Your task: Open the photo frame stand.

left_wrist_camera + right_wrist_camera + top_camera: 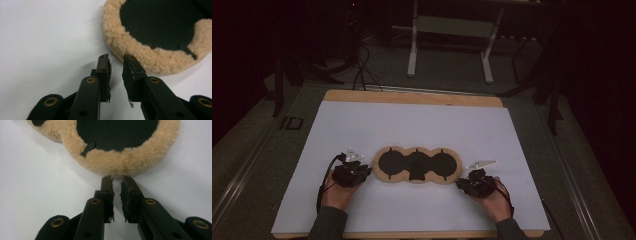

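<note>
Nearest the camera in the high view, a person's two sleeved forearms come up from the bottom edge onto the white-covered tabletop (362,125). The left hand (337,194) holds the left hand-held gripper (362,172), and the right hand (492,200) holds the right hand-held gripper (460,184), each a black two-jaw tool with a pale three-cornered plate on top.

Between the two lies the tan fleece-edged pad with three round black panels in a row (417,165), flat on the white cover near the middle of the tabletop, its long side running left to right.

In the left gripper view, the left hand-held gripper (117,65) is released: its jaws stand slightly apart with nothing between them, the tips just beside the pad's woolly rim (140,55), though contact cannot be told. In the right gripper view, the right hand-held gripper (117,185) is also released, a narrow bare gap between its jaws, the tips right at the fleece rim (120,161) of the pad's other end.

Farther off, beyond the tabletop's wooden far edge, a white metal frame (452,30) stands on the dark floor among black cables.
</note>
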Demonstrator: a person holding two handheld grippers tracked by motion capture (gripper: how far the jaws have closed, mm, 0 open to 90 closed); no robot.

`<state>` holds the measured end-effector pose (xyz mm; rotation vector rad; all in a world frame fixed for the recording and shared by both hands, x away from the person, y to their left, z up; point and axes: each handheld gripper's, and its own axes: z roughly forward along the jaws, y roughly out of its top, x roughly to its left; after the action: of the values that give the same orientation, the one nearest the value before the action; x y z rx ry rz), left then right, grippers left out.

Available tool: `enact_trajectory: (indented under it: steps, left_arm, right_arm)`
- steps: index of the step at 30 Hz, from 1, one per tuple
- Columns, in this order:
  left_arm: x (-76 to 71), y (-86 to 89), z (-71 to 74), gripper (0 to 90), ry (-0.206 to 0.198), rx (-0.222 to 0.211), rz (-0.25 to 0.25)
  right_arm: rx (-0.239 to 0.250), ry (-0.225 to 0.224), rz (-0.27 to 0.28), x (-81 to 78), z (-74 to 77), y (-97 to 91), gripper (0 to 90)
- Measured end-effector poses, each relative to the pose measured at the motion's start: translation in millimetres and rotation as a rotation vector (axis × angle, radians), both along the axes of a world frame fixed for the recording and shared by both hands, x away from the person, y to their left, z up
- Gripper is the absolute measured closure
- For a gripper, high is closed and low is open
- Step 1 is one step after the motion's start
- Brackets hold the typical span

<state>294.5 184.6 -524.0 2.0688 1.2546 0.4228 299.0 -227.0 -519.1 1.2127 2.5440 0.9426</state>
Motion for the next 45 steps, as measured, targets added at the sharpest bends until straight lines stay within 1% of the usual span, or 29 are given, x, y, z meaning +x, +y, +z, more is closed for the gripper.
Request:
enact_trajectory:
  steps: [1,2,3,4,9,12,14,16,20,23,28,30,32,35,37,39,43,45]
  left_arm:
    - [-0.8,0.1,1.3,74.8,-0.013,-0.006,0.005]
    - [-0.8,0.1,1.3,74.0,-0.013,-0.006,0.005]
    - [-3.1,1.3,4.4,74.0,-0.038,-0.018,0.009]
    - [-4.1,1.7,5.8,72.3,-0.05,-0.028,0.009]
    - [-9.5,2.6,12.7,69.4,-0.103,-0.079,0.012]
    - [-13.0,-0.3,17.2,66.2,-0.132,-0.092,-0.007]
    - [-14.7,-3.9,19.6,63.8,-0.139,-0.11,-0.029]
    - [-16.3,-9.6,21.5,62.6,-0.148,-0.11,-0.05]
    - [-20.1,-23.5,25.5,61.5,-0.163,-0.118,-0.092]
    - [-21.8,-34.7,26.7,61.3,-0.163,-0.114,-0.13]
    - [-24.4,-54.1,23.6,61.5,-0.159,-0.077,-0.194]
    - [-25.5,-59.5,22.7,62.1,-0.157,-0.074,-0.218]
    - [-26.0,-64.1,21.1,63.0,-0.151,-0.075,-0.235]
    - [-26.5,-71.3,17.7,65.0,-0.145,-0.06,-0.258]
    - [-26.8,-76.2,15.7,65.1,-0.139,-0.042,-0.274]
    - [-27.7,-81.0,14.0,65.6,-0.137,-0.031,-0.289]
    - [-29.4,-88.3,11.6,65.5,-0.14,-0.02,-0.316]
    - [-29.9,-91.4,10.0,65.6,-0.135,-0.011,-0.326]
  right_arm:
    - [0.006,0.0,-0.004,0.1,0.4,-1.3,78.5]
    - [0.006,0.0,-0.004,0.1,0.4,-1.3,78.5]
    - [0.013,0.0,-0.007,0.3,1.0,-3.1,77.8]
    - [0.027,-0.004,-0.015,0.3,1.7,-5.4,76.7]
    - [0.033,-0.017,-0.019,-1.1,2.1,-5.4,73.1]
    - [0.035,-0.024,-0.021,-1.8,2.1,-4.9,70.4]
    - [0.041,-0.031,-0.03,-1.9,2.9,-5.4,67.7]
    - [0.042,-0.038,-0.042,-1.4,3.4,-6.0,66.1]
    - [0.071,-0.039,-0.052,-1.4,5.9,-6.4,63.0]
    - [0.098,-0.051,-0.052,-1.7,8.5,-7.4,58.1]
    - [0.122,-0.063,-0.046,-2.5,10.9,-8.7,53.4]
    - [0.116,-0.074,-0.048,-3.3,11.6,-8.5,53.8]
    - [0.098,-0.083,-0.057,-3.8,11.5,-7.7,53.4]
    - [0.085,-0.095,-0.063,-4.1,10.9,-6.8,53.2]
    - [0.085,-0.105,-0.063,-4.5,11.4,-6.5,53.0]
    - [0.089,-0.105,-0.06,-4.8,12.1,-6.7,51.8]
    - [0.088,-0.11,-0.057,-5.1,12.1,-6.4,51.5]
    - [0.09,-0.113,-0.057,-5.1,12.0,-6.4,53.2]
